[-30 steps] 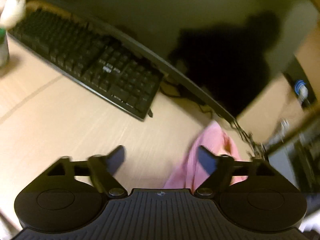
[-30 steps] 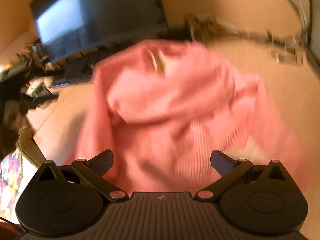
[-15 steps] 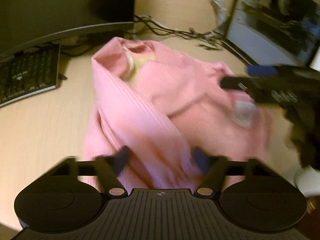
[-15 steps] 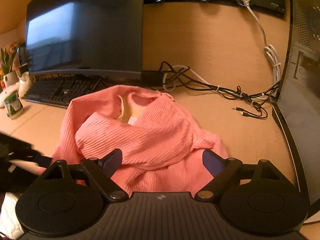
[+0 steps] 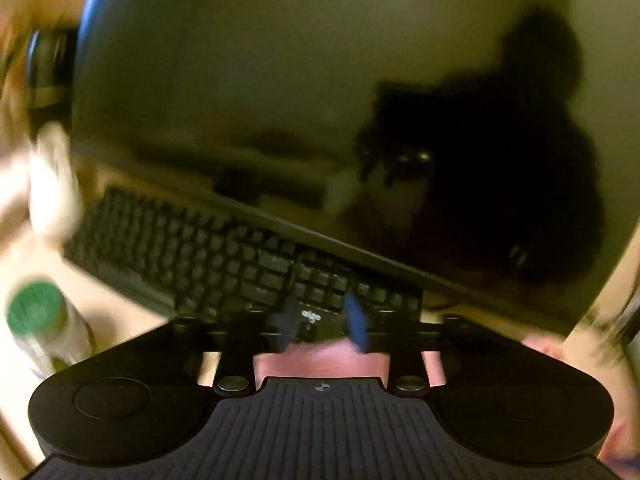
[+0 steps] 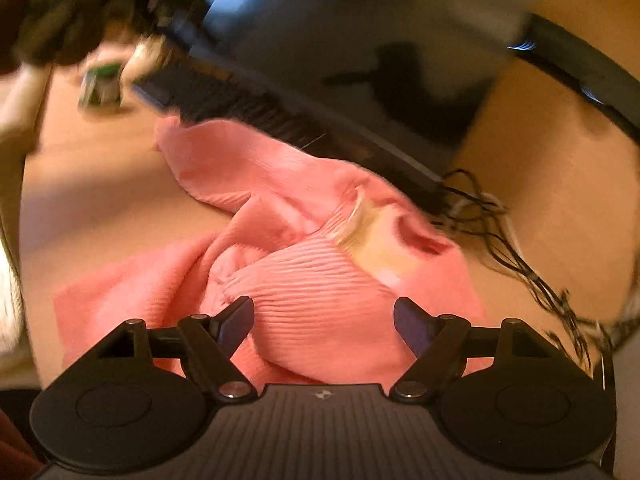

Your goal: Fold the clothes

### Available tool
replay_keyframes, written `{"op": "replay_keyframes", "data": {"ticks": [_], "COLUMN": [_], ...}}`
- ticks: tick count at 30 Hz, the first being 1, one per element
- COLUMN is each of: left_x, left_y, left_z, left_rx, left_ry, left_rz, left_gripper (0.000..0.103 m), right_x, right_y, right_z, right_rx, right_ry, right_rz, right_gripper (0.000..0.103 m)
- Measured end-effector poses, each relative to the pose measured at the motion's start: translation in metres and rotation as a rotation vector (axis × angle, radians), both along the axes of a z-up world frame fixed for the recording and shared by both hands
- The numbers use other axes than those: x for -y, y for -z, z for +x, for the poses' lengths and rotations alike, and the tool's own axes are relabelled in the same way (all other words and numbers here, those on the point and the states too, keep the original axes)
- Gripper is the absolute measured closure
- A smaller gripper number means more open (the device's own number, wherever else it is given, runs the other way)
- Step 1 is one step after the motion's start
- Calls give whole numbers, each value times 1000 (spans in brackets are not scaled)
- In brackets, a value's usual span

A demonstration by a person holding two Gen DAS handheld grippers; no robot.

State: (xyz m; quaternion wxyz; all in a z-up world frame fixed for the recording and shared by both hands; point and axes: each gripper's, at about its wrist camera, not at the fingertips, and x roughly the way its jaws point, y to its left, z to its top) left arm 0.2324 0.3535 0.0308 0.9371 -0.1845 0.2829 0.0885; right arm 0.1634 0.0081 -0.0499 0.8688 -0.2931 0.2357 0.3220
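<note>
A pink ribbed sweater (image 6: pixel 304 272) lies crumpled on the wooden desk (image 6: pixel 100 200), one part stretched up-left to the keyboard (image 6: pixel 240 108). My right gripper (image 6: pixel 324 316) hovers over its middle. Its jaws are closing, with the knit below and between the fingers, and the pads are not pressing on it. In the blurred left wrist view my left gripper (image 5: pixel 322 320) points at the keyboard (image 5: pixel 224 264). Its jaws are opening. Keys show between the tips, and a strip of pink sweater (image 5: pixel 320 360) lies just under the fingers.
A dark monitor (image 5: pixel 280 100) stands right behind the keyboard. A green-capped bottle (image 5: pixel 36 316) sits at the left of the desk. Tangled black cables (image 6: pixel 500 232) lie to the sweater's right. A blurred hand (image 6: pixel 60 20) is at the upper left of the right wrist view.
The left view swung off the sweater to the keyboard and monitor. Its jaws are narrower than a second ago. The right view rolled, its jaws narrowed slightly, and part of the sweater now reaches the keyboard.
</note>
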Motion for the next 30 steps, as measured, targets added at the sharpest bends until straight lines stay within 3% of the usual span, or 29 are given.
{"op": "replay_keyframes", "data": {"ticks": [2,3,4,6,9,11,14,17,18,19,21,22,28,30], "left_x": [-7,-5,-2,6,21,37,66,96,105,115,133,140,172,180], "left_y": [5,8,12,20,31,36,42,49,53,57,66,71,89,93], "left_z": [-11,-15,-17,-21,-20,-17,-12,-11,-10,-9,-7,-6,-10,-12], "left_rx": [28,37,41,40,17,4,-19,-47,-64,-80,-120,-138,-209,-215], "left_ry": [18,43,71,125,193,252,357,457,480,502,539,553,632,651], "left_rz": [-76,-103,-131,-180,-213,-196,-154,-159,-168,-176,-187,-187,-168,-163], "left_gripper": [39,28,24,18,14,11,8,6,6,5,5,5,5,5], "right_x": [-13,-15,-17,-17,6,29,70,108,119,128,137,138,139,129], "right_y": [12,14,14,10,-22,-50,-89,-112,-116,-118,-115,-110,-56,-45], "right_z": [5,7,9,14,35,59,104,135,141,141,129,122,91,82], "right_rx": [10,6,0,-5,101,185,314,364,366,351,292,258,-40,-89], "right_ry": [-37,-47,-56,-56,25,138,396,662,732,765,740,705,560,492], "right_rz": [-71,-87,-97,-117,-118,-114,-94,-15,22,70,176,203,265,261], "right_gripper": [25,31,59,92,97,97,97,91,80,60,29,27,28,38]}}
